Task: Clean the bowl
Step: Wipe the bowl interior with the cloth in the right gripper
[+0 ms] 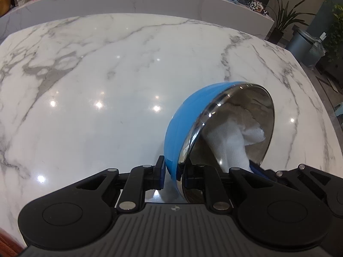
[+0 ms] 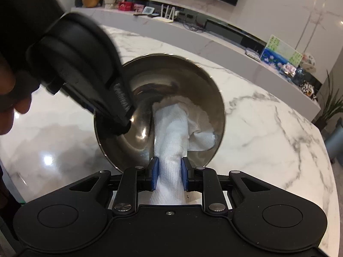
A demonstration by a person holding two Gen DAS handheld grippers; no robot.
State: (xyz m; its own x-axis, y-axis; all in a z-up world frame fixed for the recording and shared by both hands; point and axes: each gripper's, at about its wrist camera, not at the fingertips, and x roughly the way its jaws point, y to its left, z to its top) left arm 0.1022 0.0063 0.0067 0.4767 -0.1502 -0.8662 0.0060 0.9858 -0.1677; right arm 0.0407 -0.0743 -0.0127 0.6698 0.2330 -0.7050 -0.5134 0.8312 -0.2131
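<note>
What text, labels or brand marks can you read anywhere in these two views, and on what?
None can be read.
Raised lettering on the left gripper's finger: too blurred.
Red boxes on the back shelf: print too small.
Small emblem on the left gripper body: a symbol, no words.

Two wrist fisheyes, both close over the bench [image 1: 107, 68].
The left view looks steeply down past its jaws at the bowl [image 1: 188, 128] lower right; the right view faces into the bowl [image 2: 171, 81] mid-frame. Both share bowl, cloth [image 2: 171, 132] and bench.
</note>
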